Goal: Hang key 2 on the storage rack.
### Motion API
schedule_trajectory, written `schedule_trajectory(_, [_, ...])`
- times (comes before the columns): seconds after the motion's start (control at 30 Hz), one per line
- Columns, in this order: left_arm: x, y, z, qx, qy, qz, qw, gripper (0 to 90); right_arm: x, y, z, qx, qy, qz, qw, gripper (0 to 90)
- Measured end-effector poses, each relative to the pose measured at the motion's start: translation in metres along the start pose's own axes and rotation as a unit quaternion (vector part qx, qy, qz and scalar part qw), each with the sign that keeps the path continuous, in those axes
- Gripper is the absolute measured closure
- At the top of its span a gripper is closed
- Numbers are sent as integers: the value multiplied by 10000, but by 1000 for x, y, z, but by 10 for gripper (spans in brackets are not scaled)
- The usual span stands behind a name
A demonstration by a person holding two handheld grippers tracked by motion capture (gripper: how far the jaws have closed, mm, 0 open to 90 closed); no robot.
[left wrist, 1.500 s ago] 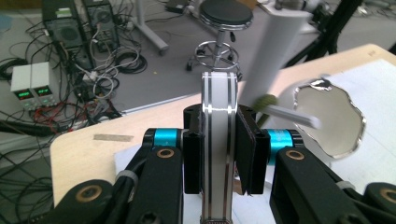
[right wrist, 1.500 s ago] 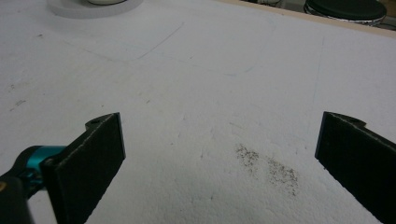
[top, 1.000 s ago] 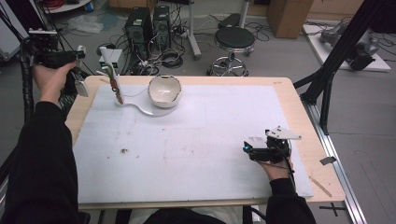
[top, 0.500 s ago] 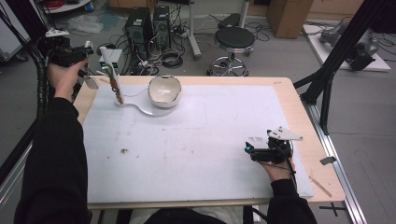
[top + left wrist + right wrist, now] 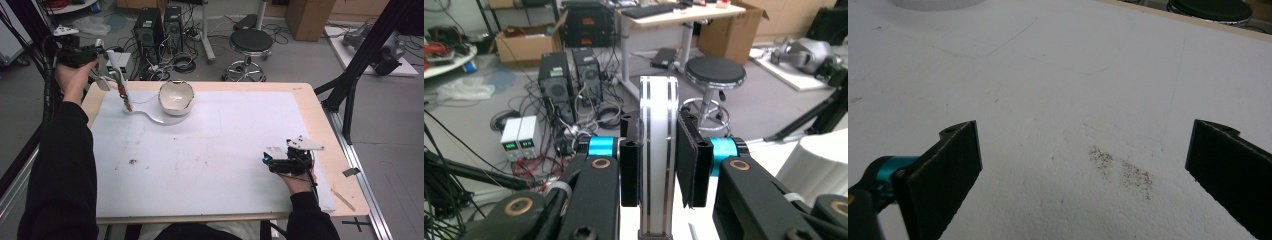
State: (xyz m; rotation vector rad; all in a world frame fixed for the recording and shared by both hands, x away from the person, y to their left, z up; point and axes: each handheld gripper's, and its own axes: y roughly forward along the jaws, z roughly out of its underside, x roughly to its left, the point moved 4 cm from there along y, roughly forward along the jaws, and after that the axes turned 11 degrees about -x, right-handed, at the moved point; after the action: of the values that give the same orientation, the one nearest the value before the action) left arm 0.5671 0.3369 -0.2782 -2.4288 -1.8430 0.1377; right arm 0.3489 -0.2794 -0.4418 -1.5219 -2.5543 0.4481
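While clamped in left gripper (image 5: 102, 67), upper left: white spatula (image 5: 120, 80), long axis sloping down toward plate (image 5: 150, 116); right gripper (image 5: 1083, 165) gaping, empty.

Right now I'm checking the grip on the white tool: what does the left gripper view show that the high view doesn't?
Left gripper view: the fingers of the left gripper pressed on both sides of the white tool, whose face carries two dark stripes. High view: the tool's brown lower end down by the flat plate that bears the bowl, and the right gripper resting on the white sheet. Both: the tool, the black stool and computer towers behind.
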Motion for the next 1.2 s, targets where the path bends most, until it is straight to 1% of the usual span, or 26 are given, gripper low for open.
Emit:
schedule_trajectory(0.2, [-13, 4, 2, 30, -42, 183, 9998, 742, -1, -1, 0, 7, 17, 14, 10000, 5])
schedule_trajectory(0.27, [-14, 4, 2, 42, -44, 156, 9999, 742, -1, -1, 0, 0, 8, 14, 10000, 5])
schedule_trajectory(0.33, [-14, 4, 2, 62, -78, 164, 9998, 742, -1, -1, 0, 7, -8, 19, 10000, 5])
schedule_trajectory(0.43, [-13, 3, 1, 26, -19, 130, 9999, 743, -1, -1, 0, -3, -33, 25, 10000, 5])
schedule_trajectory(0.47, [-11, 2, 0, 2, -122, 182, 9998, 742, -1, -1, 0, 3, -38, 20, 10000, 5])
schedule_trajectory(0.5, [-11, 2, 0, 2, -122, 182, 9998, 742, -1, -1, 0, 3, -38, 20, 10000, 5])
schedule_trajectory(0.53, [-11, 2, 2, 62, -182, 213, 9996, 743, 0, 0, 0, 26, -26, 25, 10000, 5])
schedule_trajectory(0.57, [-11, 2, 2, 62, -182, 213, 9996, 742, 0, 0, 1, 38, -33, 27, 10000, 5])
schedule_trajectory(0.6, [-11, 2, 4, 85, -242, 254, 9993, 742, 0, 0, 1, 36, -45, 30, 10000, 6])
schedule_trajectory(0.63, [-11, 2, 4, 85, -242, 254, 9993, 742, 0, 0, 1, 36, -45, 30, 10000, 6])
schedule_trajectory(0.67, [-11, 2, 5, 69, -287, 260, 9992, 742, 0, 0, 1, 42, -92, 25, 9999, 5])
schedule_trajectory(0.7, [-11, 2, 5, 69, -287, 260, 9992, 742, 0, 0, 1, 61, -74, 25, 10000, 5])
schedule_trajectory(0.77, [-10, 1, 8, 110, -298, 245, 9992, 742, 0, 0, 1, 60, -87, 38, 9999, 5])
schedule_trajectory(0.83, [-9, -1, 9, 161, -418, 264, 9986, 741, 0, 0, 1, 58, -85, 37, 9999, 5])
schedule_trajectory(0.9, [-8, -2, 11, 319, -648, 376, 9967, 736, 0, 0, 1, 60, -87, 35, 9999, 5])
schedule_trajectory(0.93, [-7, -2, 12, 368, -706, 437, 9959, 734, 0, 0, 1, 59, -87, 39, 9999, 5])
schedule_trajectory(0.97, [-6, -3, 12, 427, -727, 413, 9956, 717, 1, 0, 1, 57, -88, 49, 9999, 5])
schedule_trajectory(1.0, [-4, -4, 12, 470, -754, 346, 9954, 677, 0, 0, 0, 24, -120, 81, 9999, 5])
schedule_trajectory(1.03, [-4, -4, 12, 470, -754, 346, 9954, 619, 0, 0, 0, 2, -133, 107, 9999, 5])
schedule_trajectory(1.07, [1, -7, 11, 505, -941, 297, 9938, 579, 0, 0, -1, -22, -158, 115, 9998, 6])
schedule_trajectory(1.1, [1, -7, 11, 505, -941, 297, 9938, 539, 0, -1, -1, -25, -139, 114, 9998, 5])
schedule_trajectory(1.13, [7, -10, 10, 477, -1220, 363, 9907, 489, 0, -1, -1, -24, -147, 120, 9998, 5])
schedule_trajectory(1.17, [7, -10, 10, 477, -1220, 363, 9907, 449, 1, 0, -1, -21, -133, 109, 9998, 5])
schedule_trajectory(1.2, [11, -13, 10, 433, -1388, 434, 9884, 417, 1, 0, -1, -23, -142, 100, 9998, 5])
